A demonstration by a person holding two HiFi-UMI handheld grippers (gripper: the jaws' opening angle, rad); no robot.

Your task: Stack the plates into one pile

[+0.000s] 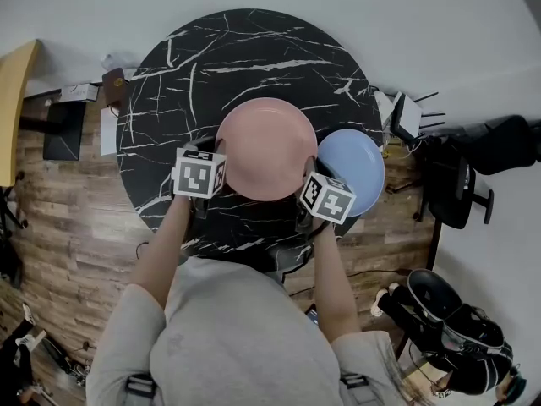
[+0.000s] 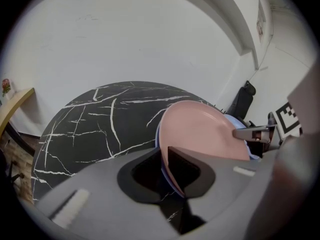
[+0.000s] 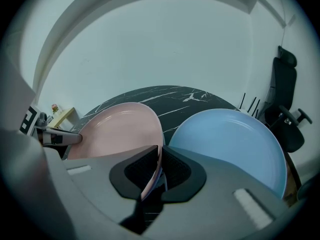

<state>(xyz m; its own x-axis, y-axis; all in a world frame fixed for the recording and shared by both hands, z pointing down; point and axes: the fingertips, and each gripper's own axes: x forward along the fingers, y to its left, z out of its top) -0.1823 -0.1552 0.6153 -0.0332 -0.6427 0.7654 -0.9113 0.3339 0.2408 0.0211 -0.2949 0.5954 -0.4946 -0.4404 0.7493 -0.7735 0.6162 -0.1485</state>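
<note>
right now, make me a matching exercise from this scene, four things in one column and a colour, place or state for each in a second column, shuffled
Things
1. pink plate
2. blue plate
3. table
4. right gripper

Colour, place or state
a. black with white veins
b. lies free near the table's right edge in the head view
c. shut on the pink plate's right rim
d. gripped on two opposite sides

Pairs: 1-d, 2-b, 3-a, 4-c
</note>
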